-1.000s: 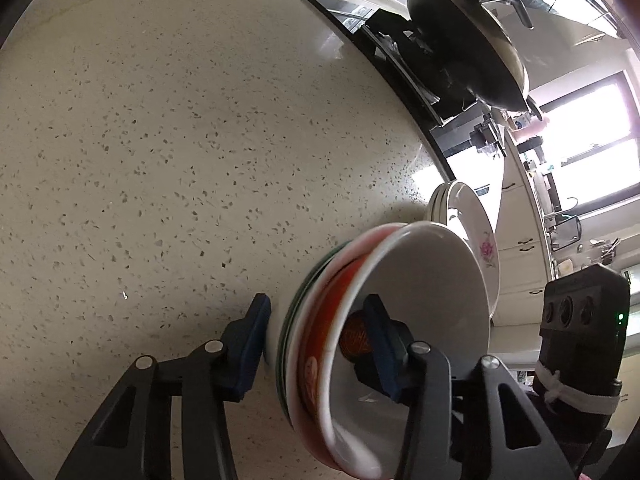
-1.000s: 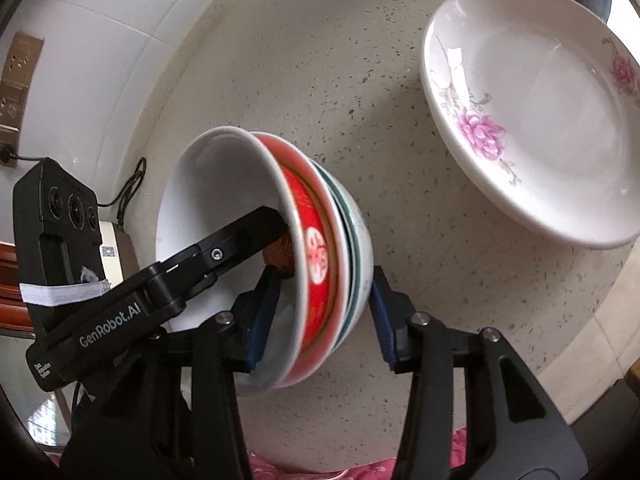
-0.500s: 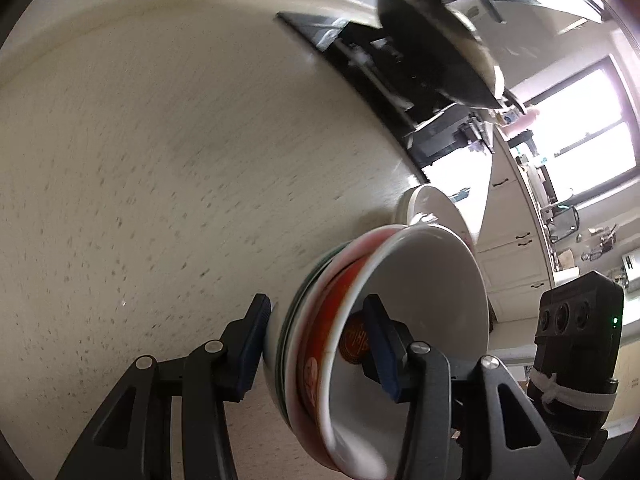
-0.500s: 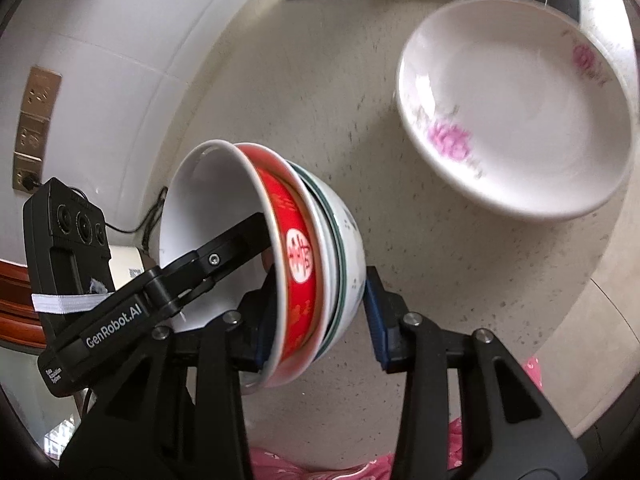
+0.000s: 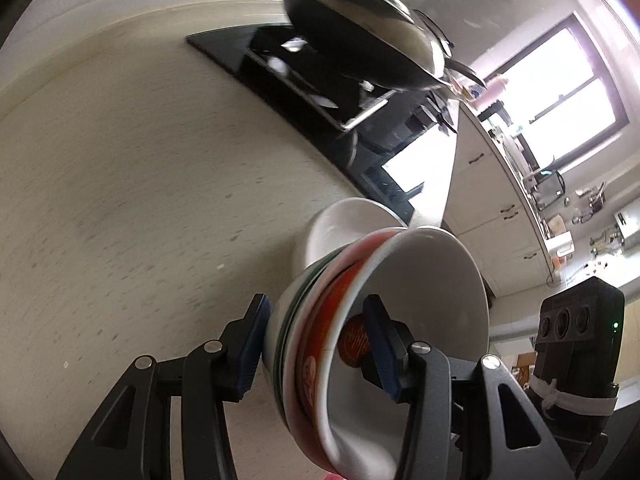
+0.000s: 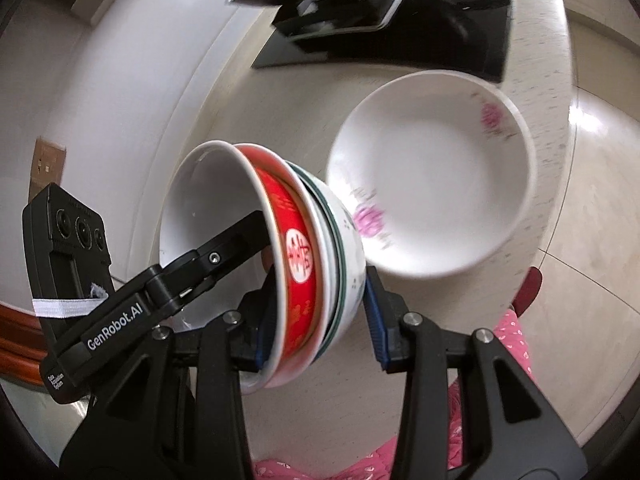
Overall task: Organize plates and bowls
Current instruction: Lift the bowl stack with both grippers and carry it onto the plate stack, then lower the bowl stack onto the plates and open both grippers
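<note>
A: Bowl stack (image 6: 304,256), nested, tipped on its side, up off the counter (image 5: 120,184). Red bowl (image 6: 298,248) in the middle, white one innermost.

B: Who has it?

A: Both. Left gripper (image 5: 316,344) clamped across the wall, one pad inside, one outside. Right gripper (image 6: 316,316) grasps the opposite edge the same way, pads pressed on.

B: Plate?

A: Flowered plate (image 6: 432,172) flat on the counter just beyond the stack, near the counter edge. Touching or apart, can't tell.

B: Further out?

A: Black hob (image 6: 384,24) behind the plate, lidded wok (image 5: 360,32) on it. Window (image 5: 560,92) far off.
</note>
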Tool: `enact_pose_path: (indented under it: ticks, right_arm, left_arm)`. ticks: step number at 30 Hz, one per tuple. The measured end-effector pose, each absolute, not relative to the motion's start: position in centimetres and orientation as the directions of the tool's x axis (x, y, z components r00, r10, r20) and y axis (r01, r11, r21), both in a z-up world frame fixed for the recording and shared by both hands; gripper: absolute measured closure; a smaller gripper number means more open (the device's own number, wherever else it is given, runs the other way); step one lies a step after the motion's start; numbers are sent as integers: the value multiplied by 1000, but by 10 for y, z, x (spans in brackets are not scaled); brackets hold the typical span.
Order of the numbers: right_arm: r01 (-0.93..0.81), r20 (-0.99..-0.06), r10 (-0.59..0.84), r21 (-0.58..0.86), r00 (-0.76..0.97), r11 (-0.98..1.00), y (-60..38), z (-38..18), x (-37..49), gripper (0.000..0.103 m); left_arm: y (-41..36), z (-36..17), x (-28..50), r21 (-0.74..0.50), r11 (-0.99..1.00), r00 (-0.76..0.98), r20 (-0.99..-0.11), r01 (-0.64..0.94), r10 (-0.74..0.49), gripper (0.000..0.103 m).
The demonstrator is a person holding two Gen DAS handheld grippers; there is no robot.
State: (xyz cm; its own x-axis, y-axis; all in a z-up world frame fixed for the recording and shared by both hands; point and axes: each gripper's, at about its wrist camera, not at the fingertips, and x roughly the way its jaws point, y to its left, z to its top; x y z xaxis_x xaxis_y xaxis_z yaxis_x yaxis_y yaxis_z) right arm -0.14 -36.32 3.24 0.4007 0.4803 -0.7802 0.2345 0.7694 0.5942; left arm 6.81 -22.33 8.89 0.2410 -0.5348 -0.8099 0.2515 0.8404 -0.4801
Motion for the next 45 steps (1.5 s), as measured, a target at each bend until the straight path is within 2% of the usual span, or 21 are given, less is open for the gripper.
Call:
enact_pose_path:
  ticks: [11,25,32,45]
  right_arm:
    - [336,-782,449,602,432,725,-416,28,4,60]
    - [375,-798,461,594,388,712,-434,8,33,60]
    - [387,-811,443,576,383,720,-427,9,36,60]
    - [404,-829,393,543,398,736,-433,12,31,60]
  left_arm:
    - [-286,77,93,-459,828,182,-829,321,-530,54]
    - [-297,56,111,-451,843,138,-853,294,-504,52]
    - [-289,50,114,-495,833,106,-841,247,-531,49]
    - [-307,52,111,-492,823,117,-834,285,-539,46]
